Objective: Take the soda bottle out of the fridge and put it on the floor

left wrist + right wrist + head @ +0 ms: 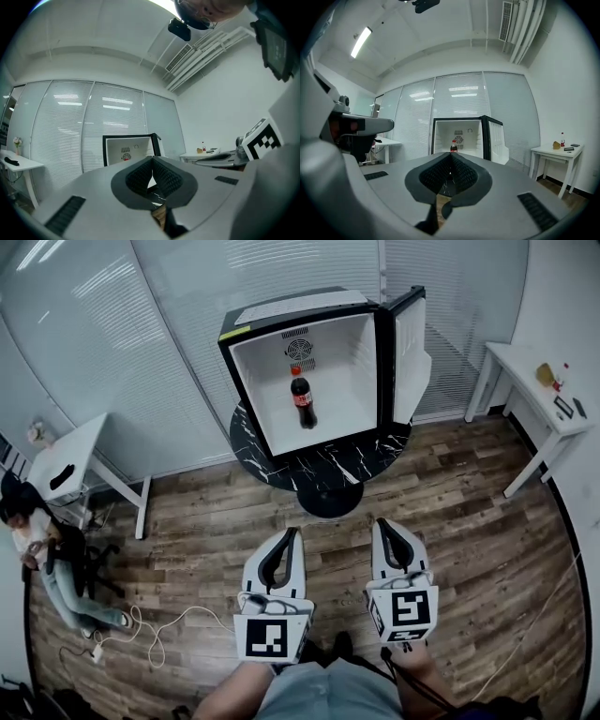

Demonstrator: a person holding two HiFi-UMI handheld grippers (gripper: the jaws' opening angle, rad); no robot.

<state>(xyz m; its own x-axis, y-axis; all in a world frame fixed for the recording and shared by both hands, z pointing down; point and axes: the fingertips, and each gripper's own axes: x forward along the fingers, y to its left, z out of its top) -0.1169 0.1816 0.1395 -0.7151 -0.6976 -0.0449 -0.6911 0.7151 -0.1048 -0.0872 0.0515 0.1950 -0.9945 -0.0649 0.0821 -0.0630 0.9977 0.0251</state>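
Observation:
The soda bottle (302, 401), dark with a red cap and label, stands upright inside the small open fridge (309, 329). The fridge sits on a round black marble table (375, 448), its door (405, 352) swung to the right. My left gripper (292, 533) and right gripper (383, 524) are held side by side over the wooden floor, well short of the table, and point level at the fridge. Both are shut with nothing between the pads. In the right gripper view the bottle's top (453, 147) shows just above the right gripper (451, 155). In the left gripper view the left gripper (152, 160) covers the lower fridge (117, 146).
A white desk (542, 401) with small items stands at the right wall. Another white desk (82, 457) is at the left, with a seated person (42, 554) beside it. Loose cables (159, 629) lie on the floor at the left. Glass walls with blinds stand behind the fridge.

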